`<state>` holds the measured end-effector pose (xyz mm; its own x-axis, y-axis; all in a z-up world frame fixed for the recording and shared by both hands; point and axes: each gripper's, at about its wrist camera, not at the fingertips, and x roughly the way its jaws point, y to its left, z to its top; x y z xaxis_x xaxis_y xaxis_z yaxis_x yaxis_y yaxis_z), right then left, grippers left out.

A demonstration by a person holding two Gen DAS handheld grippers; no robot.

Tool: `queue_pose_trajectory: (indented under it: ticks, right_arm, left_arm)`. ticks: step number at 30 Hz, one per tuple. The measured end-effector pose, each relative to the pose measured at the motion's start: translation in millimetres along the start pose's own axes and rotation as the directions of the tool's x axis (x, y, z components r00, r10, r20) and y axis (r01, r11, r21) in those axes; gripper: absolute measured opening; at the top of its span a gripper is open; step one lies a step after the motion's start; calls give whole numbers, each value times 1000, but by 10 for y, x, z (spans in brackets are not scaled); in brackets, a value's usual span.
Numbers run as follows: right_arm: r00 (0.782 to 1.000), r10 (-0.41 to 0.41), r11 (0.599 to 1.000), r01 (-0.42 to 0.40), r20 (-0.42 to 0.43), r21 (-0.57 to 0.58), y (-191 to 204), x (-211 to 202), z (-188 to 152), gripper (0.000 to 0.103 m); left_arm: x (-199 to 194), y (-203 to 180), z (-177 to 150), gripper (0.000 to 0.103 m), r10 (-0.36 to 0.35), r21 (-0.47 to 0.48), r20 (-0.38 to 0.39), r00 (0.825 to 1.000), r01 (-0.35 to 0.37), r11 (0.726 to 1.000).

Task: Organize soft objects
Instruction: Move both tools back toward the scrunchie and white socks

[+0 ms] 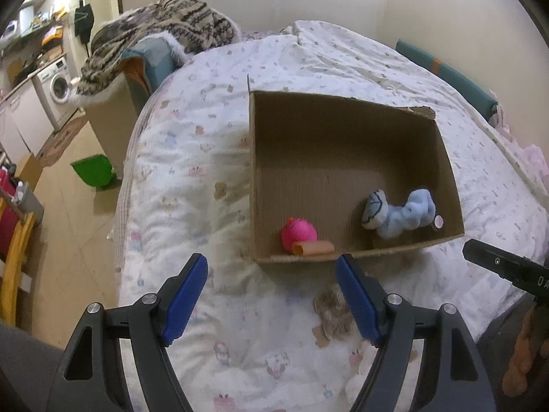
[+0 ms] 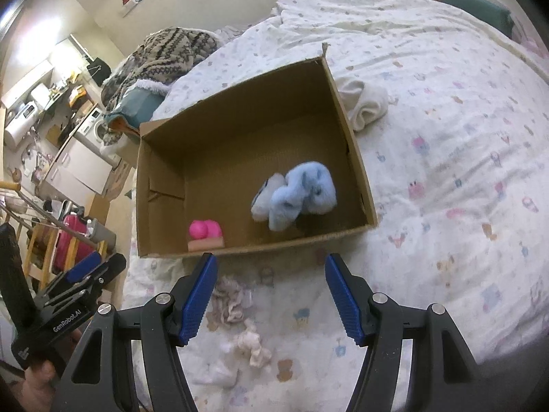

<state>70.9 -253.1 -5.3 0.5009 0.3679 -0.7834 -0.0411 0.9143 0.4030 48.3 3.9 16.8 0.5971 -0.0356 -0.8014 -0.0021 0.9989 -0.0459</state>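
Note:
An open cardboard box (image 1: 346, 110) (image 2: 357, 168) sits on the bed. Inside it lie a light blue plush toy (image 1: 405, 213) (image 2: 298, 195) and a pink soft ball (image 1: 298, 233) (image 2: 204, 229) beside a small peach roll (image 1: 314, 248) (image 2: 206, 243). My left gripper (image 1: 272, 271) hovers open and empty just in front of the box's near wall. My right gripper (image 2: 271, 271) is also open and empty, over the quilt before the box. Small beige fluffy toys (image 2: 252, 343) (image 1: 331, 309) lie on the quilt beneath the grippers. A cream rolled cloth (image 2: 363, 103) rests against the box's far right side.
The bed's patterned white quilt (image 1: 206, 158) (image 2: 463, 171) spreads all round the box. A striped knitted blanket (image 1: 164, 31) is heaped at the bed's far end. Left of the bed are floor, a green dustpan (image 1: 94, 171), a washing machine (image 1: 58, 89) and a yellow chair (image 1: 13, 261).

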Motion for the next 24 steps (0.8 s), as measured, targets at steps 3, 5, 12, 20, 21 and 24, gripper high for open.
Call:
queue_pose_trajectory:
  ticks: [3, 5, 12, 20, 21, 24]
  right_arm:
    - [1000, 4, 1000, -4, -4, 11, -11, -30, -53, 69]
    - [1000, 3, 1000, -3, -4, 15, -11, -46, -78, 69]
    - [1000, -2, 999, 4, -28, 44, -25, -22, -151, 69]
    - [997, -28, 997, 32, -65, 72, -59, 86, -196, 69]
    - [997, -28, 996, 34, -71, 80, -71, 104, -198, 69]
    - [995, -41, 994, 50, -89, 95, -107, 158, -201, 69]
  left_arm:
    - [-19, 7, -53, 75, 0, -12, -8, 1000, 0, 1000]
    - [-25, 6, -91, 75, 2, -15, -15, 1000, -3, 1000]
    - [-9, 32, -196, 75, -2, -46, -46, 999, -1, 999]
    - [151, -4, -317, 75, -67, -74, -152, 986, 57, 996]
    - [171, -22, -338, 75, -74, -73, -165, 984, 63, 995]
    - [256, -125, -425, 75, -115, -60, -223, 968, 105, 993]
